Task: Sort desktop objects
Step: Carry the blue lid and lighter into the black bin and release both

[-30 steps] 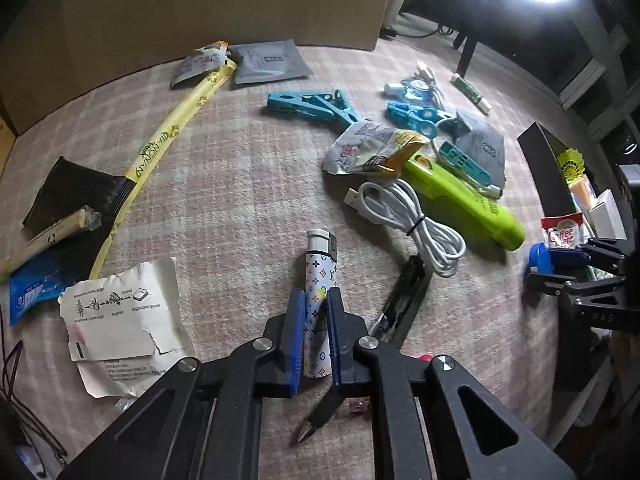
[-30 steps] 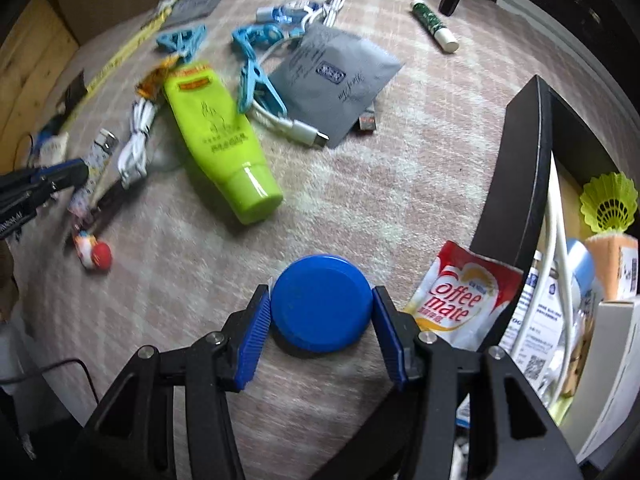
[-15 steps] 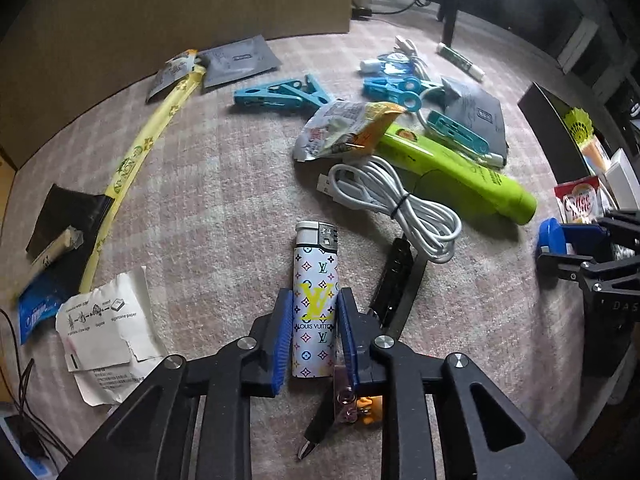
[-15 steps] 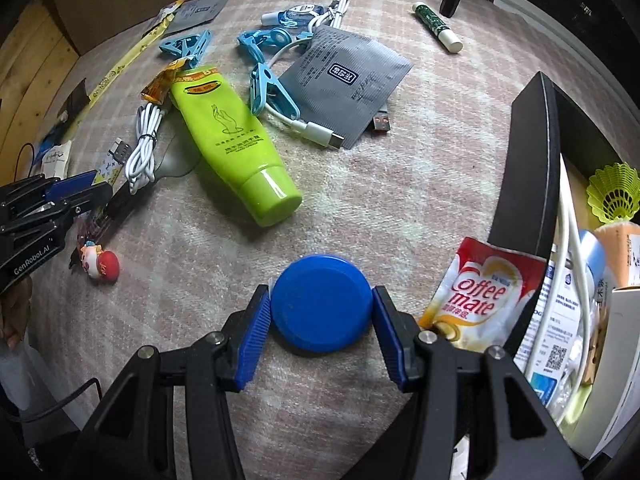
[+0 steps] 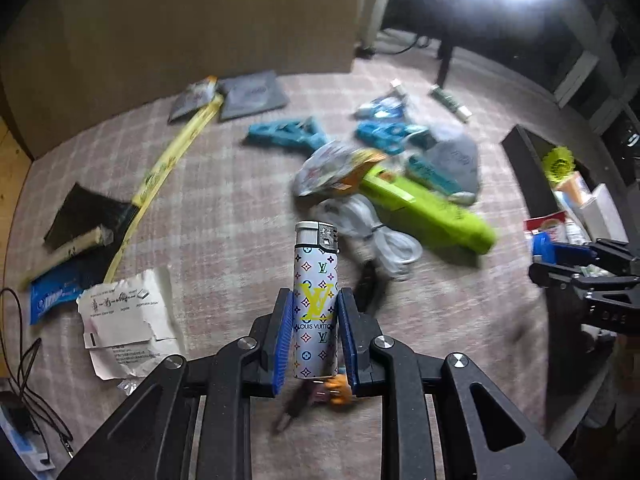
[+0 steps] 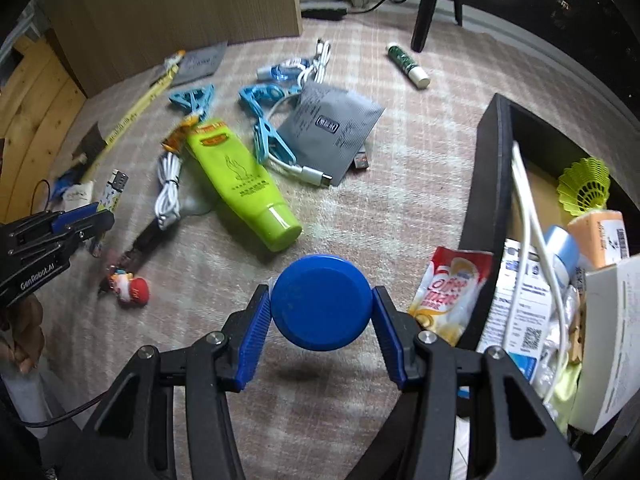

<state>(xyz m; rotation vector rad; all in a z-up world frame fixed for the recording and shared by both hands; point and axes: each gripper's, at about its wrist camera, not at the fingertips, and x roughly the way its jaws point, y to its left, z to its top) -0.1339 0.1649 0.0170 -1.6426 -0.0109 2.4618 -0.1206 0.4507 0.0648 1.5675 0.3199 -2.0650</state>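
My left gripper (image 5: 315, 300) is shut on a white lighter (image 5: 316, 276) with coloured monogram print. The lighter stands up along the fingers, its metal head clear of the checked cloth. In the right wrist view that lighter (image 6: 114, 188) pokes out of the left gripper (image 6: 90, 216) at the far left. My right gripper (image 6: 321, 294) is shut on a round blue lid (image 6: 320, 316), held above the cloth with a shadow beneath it. A black box (image 6: 486, 184) full of sorted items stands just right of the lid.
On the cloth lie a lime-green tube (image 6: 240, 184), a coiled white cable (image 6: 168, 192), a grey sachet (image 6: 332, 128), blue clips (image 6: 268, 140), a lip balm (image 6: 408, 66), a small figurine (image 6: 132, 288), a creamer sachet (image 6: 448, 296) and torn paper (image 5: 124, 320). A cardboard wall (image 5: 180, 32) closes the back.
The lighter turned from edge-on to face-on between the left jaws and has been lifted off the cloth. The right gripper rose with the blue lid, which now casts a shadow below.
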